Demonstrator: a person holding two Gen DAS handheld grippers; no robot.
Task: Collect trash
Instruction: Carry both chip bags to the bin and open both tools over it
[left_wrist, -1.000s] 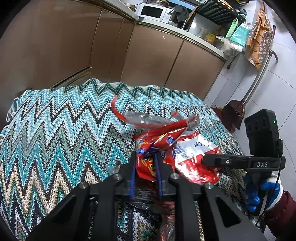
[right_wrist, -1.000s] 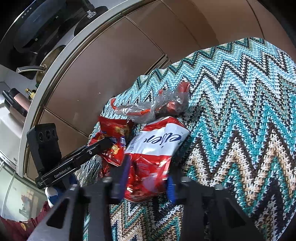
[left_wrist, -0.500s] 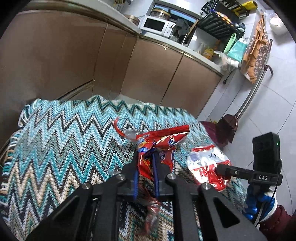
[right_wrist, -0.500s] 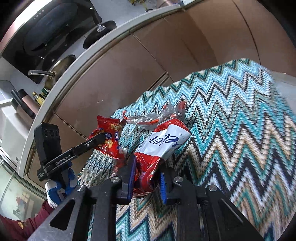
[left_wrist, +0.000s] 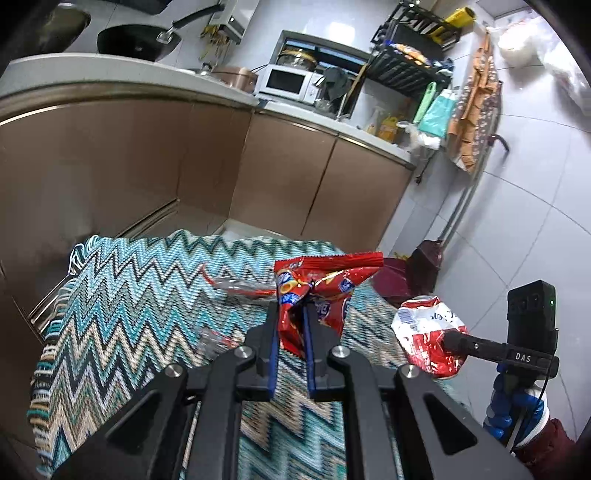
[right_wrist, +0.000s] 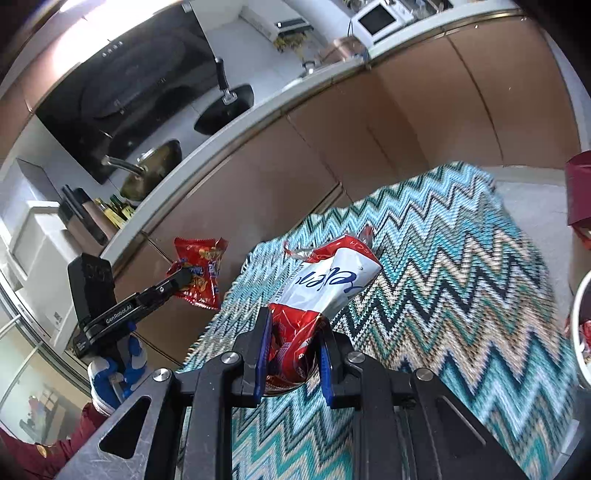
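My left gripper (left_wrist: 290, 314) is shut on a red snack wrapper (left_wrist: 321, 284) and holds it well above the zigzag-cloth table (left_wrist: 129, 314). It also shows in the right wrist view (right_wrist: 199, 273), held by the left gripper (right_wrist: 183, 277). My right gripper (right_wrist: 291, 321) is shut on a red and white chip bag (right_wrist: 328, 284), lifted off the cloth. That bag (left_wrist: 428, 332) and the right gripper (left_wrist: 448, 338) show at the right of the left wrist view. A clear plastic wrapper with red trim (left_wrist: 240, 286) still lies on the cloth.
Brown kitchen cabinets (left_wrist: 147, 158) run behind the table. A dark red bin (left_wrist: 399, 277) and a dustpan (left_wrist: 428, 266) stand on the tiled floor beyond the table's right end. A white rim (right_wrist: 580, 325) of a container shows at the right edge of the right wrist view.
Both grippers have risen from the table, each lifting its bag off the cloth. The two bags have moved apart. The clear wrapper stayed on the table.
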